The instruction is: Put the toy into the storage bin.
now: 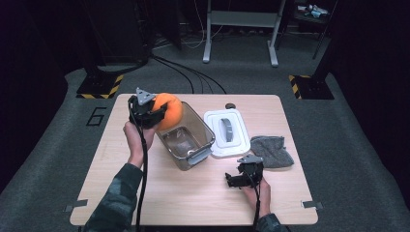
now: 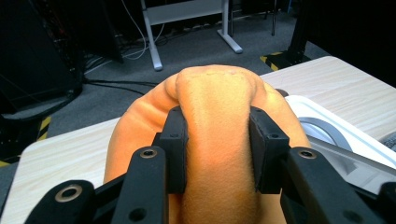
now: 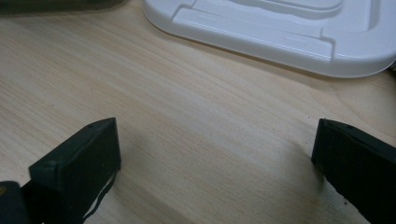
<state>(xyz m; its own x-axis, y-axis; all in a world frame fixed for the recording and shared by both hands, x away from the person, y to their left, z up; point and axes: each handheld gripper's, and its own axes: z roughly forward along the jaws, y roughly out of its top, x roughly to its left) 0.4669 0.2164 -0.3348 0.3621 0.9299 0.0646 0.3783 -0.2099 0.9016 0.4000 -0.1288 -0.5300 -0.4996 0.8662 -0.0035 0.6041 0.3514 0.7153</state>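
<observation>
In the left gripper view the lower part of the orange toy (image 2: pixel 215 121) is covered by the jaws pressed into it and is cut off by the bottom edge, and the white lid (image 2: pixel 327 135) is cut by the right edge. In the right gripper view the lid (image 3: pixel 280 32) is cut off by the top edge. In the high view the near wall of the clear box (image 1: pixel 186 137) is partly hidden by the toy (image 1: pixel 169 111). The small dark thing (image 1: pixel 230 106) behind the lid is too small to be identified.
</observation>
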